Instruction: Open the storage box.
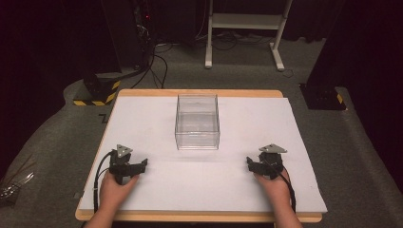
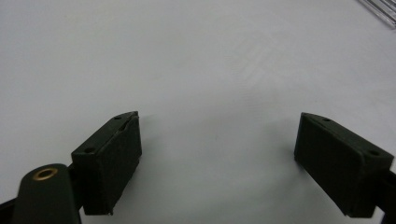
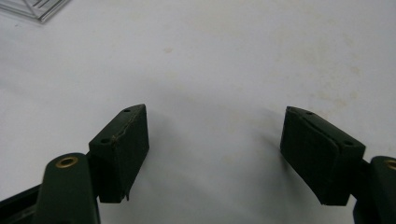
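A clear plastic box (image 1: 197, 121) stands upright and empty at the middle of the white table top (image 1: 247, 190). My left gripper (image 1: 140, 165) rests near the front left, held by a hand, its jaws wide apart over bare white surface (image 2: 217, 135). My right gripper (image 1: 250, 164) rests near the front right, also open, with nothing between its jaws (image 3: 215, 135). A corner of the clear box (image 2: 383, 9) peeks in at the top right of the left gripper view, and a corner of the clear box (image 3: 32, 9) lies at the top left of the right gripper view.
The white sheet lies on a wooden table (image 1: 199, 93) with grey carpet around it. A yellow-and-black striped base (image 1: 97, 92) and cables sit beyond the far left corner. A white frame's legs (image 1: 242, 28) stand behind the table.
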The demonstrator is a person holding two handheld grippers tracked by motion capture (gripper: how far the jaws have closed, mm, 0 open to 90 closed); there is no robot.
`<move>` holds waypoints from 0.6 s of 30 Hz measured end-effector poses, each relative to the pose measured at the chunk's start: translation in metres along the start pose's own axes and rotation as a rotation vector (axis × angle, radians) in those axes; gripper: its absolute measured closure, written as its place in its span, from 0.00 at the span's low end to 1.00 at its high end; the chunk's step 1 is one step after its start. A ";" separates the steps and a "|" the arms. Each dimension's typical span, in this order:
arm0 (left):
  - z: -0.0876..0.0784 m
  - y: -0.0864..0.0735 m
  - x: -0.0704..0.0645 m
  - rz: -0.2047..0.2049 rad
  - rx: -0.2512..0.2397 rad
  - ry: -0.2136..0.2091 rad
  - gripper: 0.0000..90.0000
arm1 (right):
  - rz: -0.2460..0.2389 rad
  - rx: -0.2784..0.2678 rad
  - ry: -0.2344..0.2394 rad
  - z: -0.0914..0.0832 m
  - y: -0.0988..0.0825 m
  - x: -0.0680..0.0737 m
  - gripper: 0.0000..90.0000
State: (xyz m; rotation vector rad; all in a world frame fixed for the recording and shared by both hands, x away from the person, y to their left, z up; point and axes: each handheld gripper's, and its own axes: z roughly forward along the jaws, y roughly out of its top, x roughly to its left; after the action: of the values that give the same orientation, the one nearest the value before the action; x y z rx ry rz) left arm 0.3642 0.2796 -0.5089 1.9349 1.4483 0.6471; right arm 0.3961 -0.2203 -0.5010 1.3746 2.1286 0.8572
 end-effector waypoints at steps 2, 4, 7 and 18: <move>0.000 0.000 0.000 0.000 0.002 -0.001 0.17 | -0.013 -0.022 0.020 -0.006 -0.001 0.003 0.31; 0.000 0.000 0.000 0.001 0.001 0.000 0.17 | -0.034 -0.081 0.040 -0.014 -0.003 0.007 0.36; 0.000 0.000 0.000 0.001 0.002 -0.001 0.17 | -0.067 -0.130 0.064 -0.021 -0.003 0.012 0.41; 0.000 0.000 0.000 -0.001 -0.004 -0.001 0.17 | -0.077 -0.204 0.155 -0.035 0.019 0.028 0.46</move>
State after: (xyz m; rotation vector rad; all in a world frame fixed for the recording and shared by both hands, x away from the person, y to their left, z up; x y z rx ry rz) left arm 0.3640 0.2795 -0.5093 1.9304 1.4468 0.6484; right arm 0.3738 -0.1975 -0.4639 1.1493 2.1235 1.1474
